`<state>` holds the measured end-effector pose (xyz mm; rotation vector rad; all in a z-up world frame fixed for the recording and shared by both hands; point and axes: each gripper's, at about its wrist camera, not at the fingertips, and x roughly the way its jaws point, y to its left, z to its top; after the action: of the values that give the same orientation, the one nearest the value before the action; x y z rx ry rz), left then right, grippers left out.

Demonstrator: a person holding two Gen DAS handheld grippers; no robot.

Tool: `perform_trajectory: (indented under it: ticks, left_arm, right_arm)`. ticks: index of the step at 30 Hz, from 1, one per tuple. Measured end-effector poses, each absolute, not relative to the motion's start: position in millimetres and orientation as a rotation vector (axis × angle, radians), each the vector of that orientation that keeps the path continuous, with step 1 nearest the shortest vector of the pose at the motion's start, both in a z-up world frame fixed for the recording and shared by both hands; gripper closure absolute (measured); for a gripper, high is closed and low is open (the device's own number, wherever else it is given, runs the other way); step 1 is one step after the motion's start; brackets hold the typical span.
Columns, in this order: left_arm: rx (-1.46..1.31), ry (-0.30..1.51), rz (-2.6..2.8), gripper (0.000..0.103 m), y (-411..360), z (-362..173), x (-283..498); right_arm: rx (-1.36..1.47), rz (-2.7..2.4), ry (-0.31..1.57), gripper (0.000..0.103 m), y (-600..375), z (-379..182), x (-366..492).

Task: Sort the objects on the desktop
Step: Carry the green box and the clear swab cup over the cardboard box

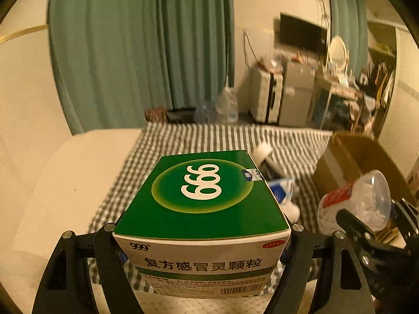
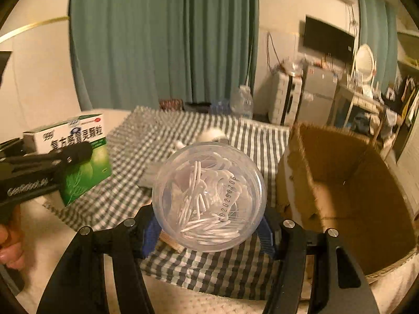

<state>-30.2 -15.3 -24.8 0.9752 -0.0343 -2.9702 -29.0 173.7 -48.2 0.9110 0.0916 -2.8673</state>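
Green-and-white medicine box (image 1: 201, 217) and clear tub (image 2: 209, 196) of apparently cotton swabs, both held aloft.

White bottle (image 1: 263, 151) half hidden behind medicine box (image 1: 204, 209), blurred

Teal curtains (image 1: 141, 52) hang on a cream wall (image 1: 23, 78), dark screen (image 2: 328, 42) mounted right, dim warm light

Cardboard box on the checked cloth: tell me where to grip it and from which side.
Grip the cardboard box by its near wall's top edge, coming from above. It stands upright with its top open, so the thin rim fits between the jaws; the whole box looks too wide.
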Motion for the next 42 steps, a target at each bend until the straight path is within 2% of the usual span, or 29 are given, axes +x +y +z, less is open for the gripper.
perform_trajectory:
  ticks: [12,19,35,42]
  left_arm:
    - [0.761,-0.058,-2.983,0.023,-26.4,18.8,7.8]
    - [0.664,-0.095,-2.999,0.023,-15.8,51.2,25.2]
    - [0.671,-0.086,-3.097,0.023,47.9,91.9,28.6]
    - [0.689,-0.121,-3.157,0.023,84.5,97.8,24.4]
  right_arm:
    - [0.687,-2.903,0.106,0.042,155.2,8.0,16.0]
    - [0.547,-2.934,0.022,0.042,175.2,44.1,42.7]
    - [0.319,-3.077,0.023,0.042,242.7,98.6,86.6]
    - [0.275,-3.159,-0.09,0.042,299.0,113.6,94.6]
